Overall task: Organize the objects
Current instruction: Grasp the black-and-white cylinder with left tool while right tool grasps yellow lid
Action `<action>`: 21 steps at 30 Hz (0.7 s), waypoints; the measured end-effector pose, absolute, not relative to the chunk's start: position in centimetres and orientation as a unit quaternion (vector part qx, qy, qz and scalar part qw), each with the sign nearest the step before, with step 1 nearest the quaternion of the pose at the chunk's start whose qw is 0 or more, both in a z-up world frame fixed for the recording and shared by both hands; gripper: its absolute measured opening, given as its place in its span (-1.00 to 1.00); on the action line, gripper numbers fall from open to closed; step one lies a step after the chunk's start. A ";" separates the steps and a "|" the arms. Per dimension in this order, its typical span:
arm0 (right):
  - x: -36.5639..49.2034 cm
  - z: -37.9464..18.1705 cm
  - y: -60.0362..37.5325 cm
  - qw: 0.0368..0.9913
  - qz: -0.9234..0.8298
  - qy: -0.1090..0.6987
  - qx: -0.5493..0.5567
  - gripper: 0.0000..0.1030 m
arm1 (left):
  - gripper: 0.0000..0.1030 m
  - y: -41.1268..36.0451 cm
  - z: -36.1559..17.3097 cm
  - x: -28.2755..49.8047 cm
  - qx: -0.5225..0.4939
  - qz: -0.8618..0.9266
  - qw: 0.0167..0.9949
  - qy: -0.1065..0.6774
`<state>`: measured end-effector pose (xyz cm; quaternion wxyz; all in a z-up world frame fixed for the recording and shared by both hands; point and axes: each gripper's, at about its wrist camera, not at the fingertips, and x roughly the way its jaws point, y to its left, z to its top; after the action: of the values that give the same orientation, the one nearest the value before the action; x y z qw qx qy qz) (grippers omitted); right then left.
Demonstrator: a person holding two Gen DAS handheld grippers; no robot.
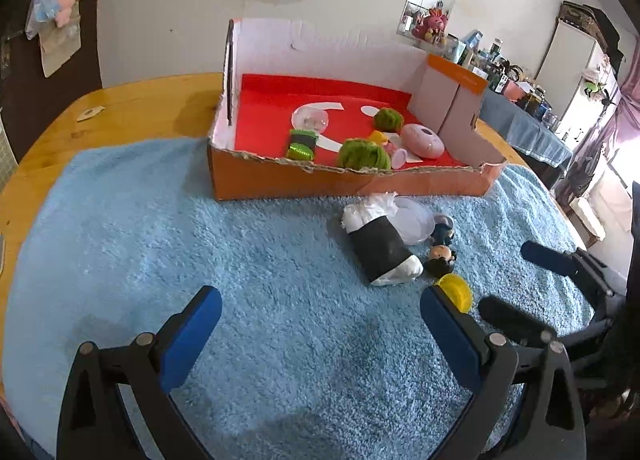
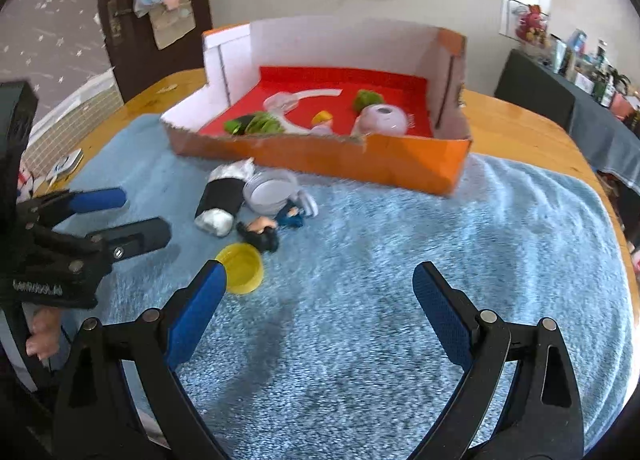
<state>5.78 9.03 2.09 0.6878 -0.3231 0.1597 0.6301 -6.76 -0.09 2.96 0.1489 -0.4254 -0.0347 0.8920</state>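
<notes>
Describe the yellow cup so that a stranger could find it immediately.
Start at the orange box on the blue towel. In front of it a few toys lie together. The yellow cup is the one farthest from the box, beside a dark-haired doll head; it is the only yellow thing on the towel.
</notes>
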 end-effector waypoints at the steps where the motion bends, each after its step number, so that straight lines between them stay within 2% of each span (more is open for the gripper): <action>1: 5.6 1.9 9.1 0.684 0.633 0.159 -0.327 0.85 | 0.96 -0.1 2.9 -7.0 -0.427 0.891 0.151 -0.038; 13: 4.1 -0.2 10.6 0.671 0.618 0.148 -0.382 0.85 | 0.96 1.1 3.1 -8.5 -0.432 0.886 0.167 -0.029; 21: 9.6 1.5 10.1 0.724 0.581 0.191 -0.319 0.85 | 0.96 1.7 2.9 -8.8 -0.437 0.883 0.171 -0.017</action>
<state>9.60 10.12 1.47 0.7237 -0.3193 0.1908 0.5813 -8.84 1.73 2.94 0.1713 -0.4372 -0.0174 0.8827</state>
